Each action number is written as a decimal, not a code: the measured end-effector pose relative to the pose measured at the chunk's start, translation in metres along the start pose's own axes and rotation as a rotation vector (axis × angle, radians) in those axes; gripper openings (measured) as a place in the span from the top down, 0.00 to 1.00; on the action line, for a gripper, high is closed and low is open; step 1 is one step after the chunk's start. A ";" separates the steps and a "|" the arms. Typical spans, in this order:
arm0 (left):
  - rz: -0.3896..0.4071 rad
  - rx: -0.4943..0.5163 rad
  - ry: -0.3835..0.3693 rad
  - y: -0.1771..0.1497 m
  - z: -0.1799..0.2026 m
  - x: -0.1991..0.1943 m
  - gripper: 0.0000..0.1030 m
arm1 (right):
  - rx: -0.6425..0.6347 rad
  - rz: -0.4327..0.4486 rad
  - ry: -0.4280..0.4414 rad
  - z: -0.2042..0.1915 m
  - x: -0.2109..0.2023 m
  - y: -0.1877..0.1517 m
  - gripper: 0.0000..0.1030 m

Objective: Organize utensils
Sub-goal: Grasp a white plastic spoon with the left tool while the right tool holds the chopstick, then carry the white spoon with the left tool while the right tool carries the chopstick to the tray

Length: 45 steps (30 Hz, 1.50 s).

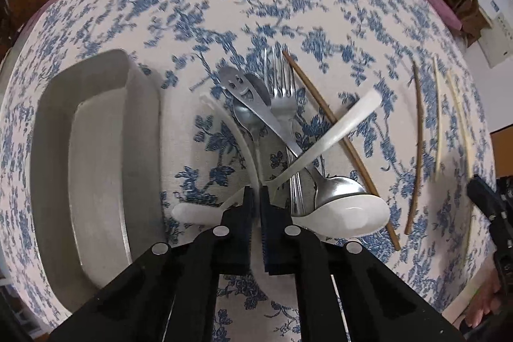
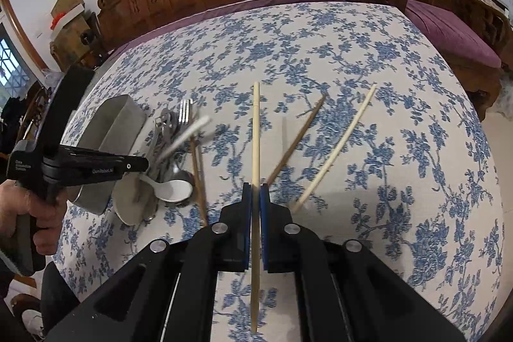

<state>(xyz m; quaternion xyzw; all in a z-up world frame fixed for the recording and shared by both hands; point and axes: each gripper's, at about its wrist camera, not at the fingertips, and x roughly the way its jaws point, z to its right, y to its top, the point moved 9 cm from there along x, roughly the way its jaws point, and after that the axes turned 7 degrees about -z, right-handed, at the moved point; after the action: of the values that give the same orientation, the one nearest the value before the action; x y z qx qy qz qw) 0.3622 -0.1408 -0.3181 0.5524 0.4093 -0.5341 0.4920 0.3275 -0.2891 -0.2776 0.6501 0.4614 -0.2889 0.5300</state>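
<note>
Left wrist view: the left gripper point(image 1: 256, 197) points steeply down over the heap of utensils, its jaws closed to a narrow slit. A thin spoon handle point(image 1: 256, 156) runs into that slit; whether the pads truly pinch it cannot be told. The white ceramic spoon point(image 1: 349, 213) lies just right of the fingertips, a steel spoon point(image 1: 336, 186) resting in its bowl. A fork point(image 1: 283, 92), a smiley-faced steel utensil point(image 1: 243, 85) and a brown chopstick point(image 1: 333, 120) cross in the same heap. The grey tray point(image 1: 96, 149) sits toward the table's left edge, beside the heap.

Right wrist view: the right gripper point(image 2: 256, 197) is clamped on a pale chopstick point(image 2: 255, 133), which passes between the pads and projects out both ends. A person's hand point(image 2: 38, 207) grips the left tool's handle at the left edge. On the blue floral tablecloth point(image 2: 384, 149), a second brown chopstick point(image 2: 298, 140) and another pale chopstick point(image 2: 336, 153) lie just right of the right gripper's fingertips.
</note>
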 end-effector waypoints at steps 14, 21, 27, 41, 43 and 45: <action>0.151 0.036 -0.093 -0.003 -0.023 -0.083 0.97 | -0.059 0.018 0.050 -0.075 0.004 0.021 0.94; 0.206 0.030 -0.036 -0.010 -0.080 -0.111 0.97 | -0.082 0.021 0.097 -0.123 0.011 0.031 0.94; 0.184 0.005 0.025 -0.014 -0.127 -0.098 0.97 | -0.114 0.020 0.140 -0.171 0.020 0.042 0.94; 0.204 -0.041 0.039 -0.029 -0.170 -0.086 0.81 | -0.131 0.012 0.198 -0.237 0.053 0.065 0.94; 0.220 -0.042 0.051 -0.033 -0.176 -0.091 0.79 | -0.124 0.006 0.208 -0.245 0.061 0.067 0.94; 0.231 -0.047 0.059 -0.039 -0.183 -0.097 0.79 | -0.124 0.004 0.219 -0.253 0.068 0.069 0.94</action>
<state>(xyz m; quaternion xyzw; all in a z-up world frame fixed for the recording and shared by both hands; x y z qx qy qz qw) 0.3488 0.0531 -0.2362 0.5997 0.3698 -0.4474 0.5509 0.3890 -0.0278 -0.2390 0.6447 0.5321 -0.1863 0.5162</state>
